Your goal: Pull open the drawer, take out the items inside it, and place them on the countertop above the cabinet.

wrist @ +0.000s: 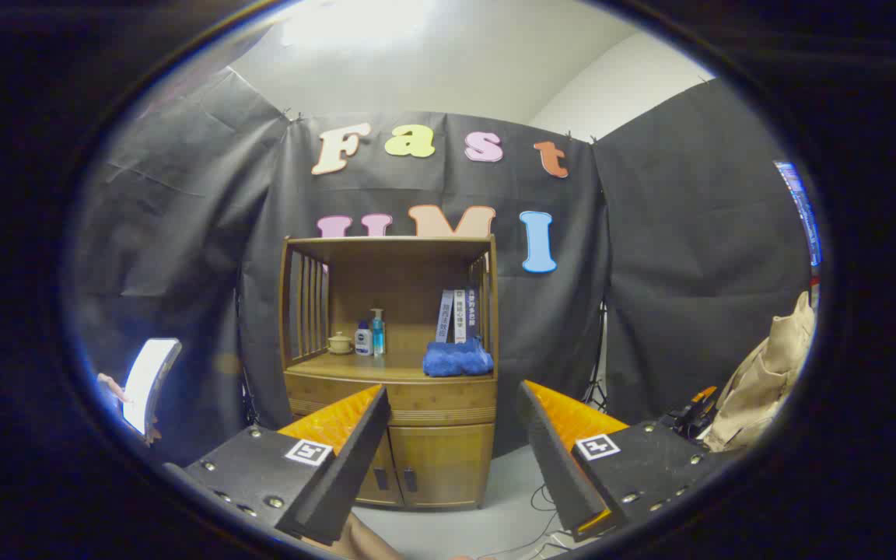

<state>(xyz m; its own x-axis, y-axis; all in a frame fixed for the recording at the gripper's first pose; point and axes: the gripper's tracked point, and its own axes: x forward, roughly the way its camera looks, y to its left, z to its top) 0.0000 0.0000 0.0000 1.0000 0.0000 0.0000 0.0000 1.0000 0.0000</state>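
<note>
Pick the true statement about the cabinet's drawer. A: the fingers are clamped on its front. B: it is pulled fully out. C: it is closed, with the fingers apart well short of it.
C: the drawer sits flush in the cabinet, and the open gripper hangs short of it, touching nothing.

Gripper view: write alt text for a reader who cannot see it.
The hand-held gripper is open and empty, some way back from a wooden cabinet whose drawer is shut. On its countertop stand a small cup, two bottles, upright books and a blue cloth.
</note>
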